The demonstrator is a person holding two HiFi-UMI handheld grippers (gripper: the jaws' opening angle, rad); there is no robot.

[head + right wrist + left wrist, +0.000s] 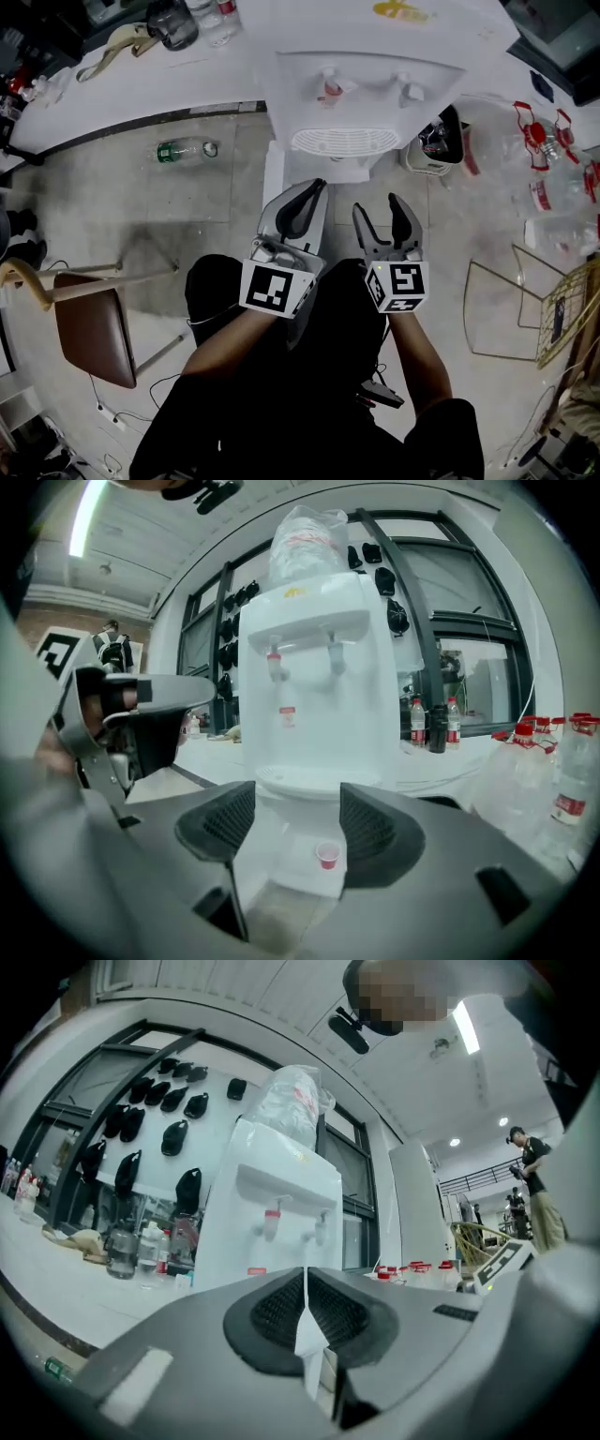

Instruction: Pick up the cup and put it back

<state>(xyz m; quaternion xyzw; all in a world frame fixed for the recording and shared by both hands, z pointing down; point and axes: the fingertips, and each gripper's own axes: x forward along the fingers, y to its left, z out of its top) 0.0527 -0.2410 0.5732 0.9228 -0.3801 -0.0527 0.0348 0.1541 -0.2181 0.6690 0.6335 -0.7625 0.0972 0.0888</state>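
The task is judged to be at its opening step, the approach. The cup has not yet been picked up. It is seen in the right gripper view as a small red cup standing upright on a white slab at the foot of the water dispenser, below the drip tray. In the head view the cup cannot be made out.

The right gripper is held with its jaws wide apart and nothing between the pads. The cup is framed in the gap between them but lies well ahead of the tips and towards the right-hand jaw. The left gripper is held beside it with its jaws closed together on nothing; only a thin sliver of the white dispenser is seen through the seam. Both grippers are pointed towards the dispenser from above the person's lap.

For the next move, the right gripper would need to be lowered and carried forward until the cup stands centred between the open jaws, with the pads level with its wall. A gentle closing is called for, since so small and light a cup could easily be tipped or crushed. The overhanging drip tray should be cleared on the way in.
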